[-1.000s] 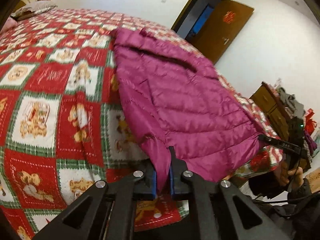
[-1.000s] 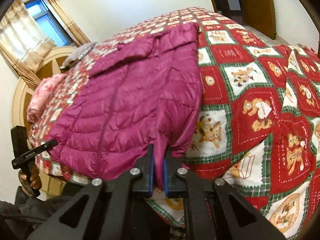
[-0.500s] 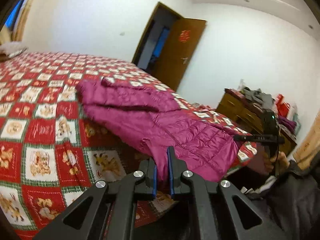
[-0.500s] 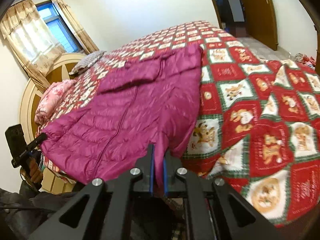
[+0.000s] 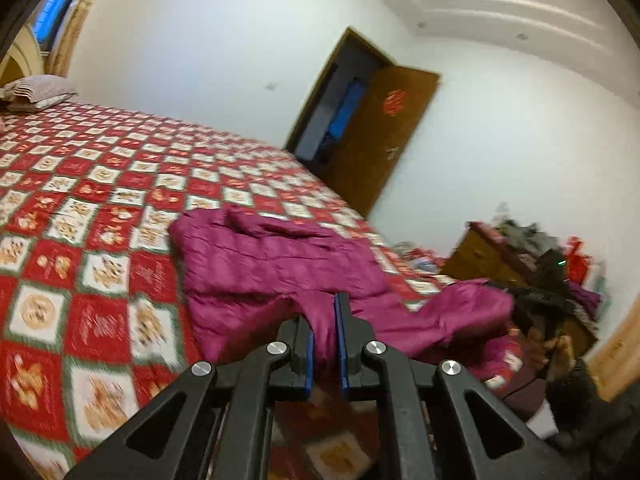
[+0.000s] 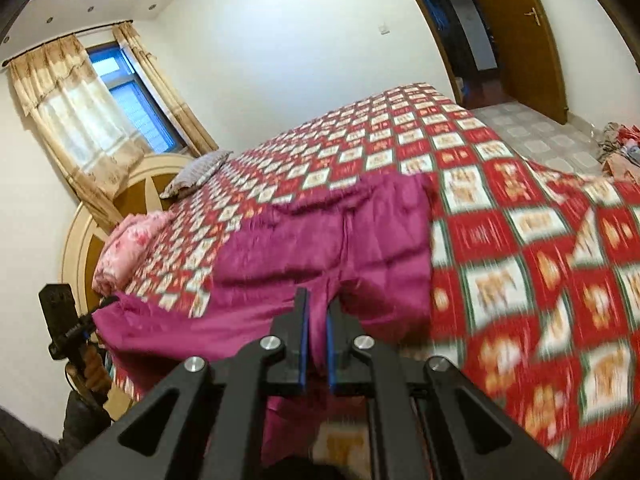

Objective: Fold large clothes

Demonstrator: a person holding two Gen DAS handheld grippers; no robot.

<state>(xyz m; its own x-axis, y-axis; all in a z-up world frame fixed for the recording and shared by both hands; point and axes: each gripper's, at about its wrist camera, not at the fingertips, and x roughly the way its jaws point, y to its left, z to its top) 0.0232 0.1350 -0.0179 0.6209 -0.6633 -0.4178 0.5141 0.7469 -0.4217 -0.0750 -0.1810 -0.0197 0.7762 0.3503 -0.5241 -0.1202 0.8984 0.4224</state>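
Both tools have risen since a second ago, lifting the near hem of the jacket [image 5: 280,268] off the bed [image 5: 80,208], so the lower half now hangs in a sagging fold between them while the collar end lies flat on the quilt. Left tool [image 5: 323,322] is clenched on a pinch of the magenta fabric, its blue pads pressed against the cloth on both sides. Right tool [image 6: 317,320] is likewise clamped on the hem, a narrow strip of jacket squeezed between its pads. In the left view, the right tool shows at the far end of the hem, dark and blurred, with a hand [image 5: 548,346] under it. In the right view, the left tool appears at the left edge with the hem corner in its tip, a hand [image 6: 90,368] gripping its handle. A grey pillow [image 6: 200,172] sits at the head of the bed beside a pink folded blanket [image 6: 128,244]. A brown door [image 5: 380,136] stands open beyond the bed, and a cluttered dresser [image 5: 516,256] stands against the wall.
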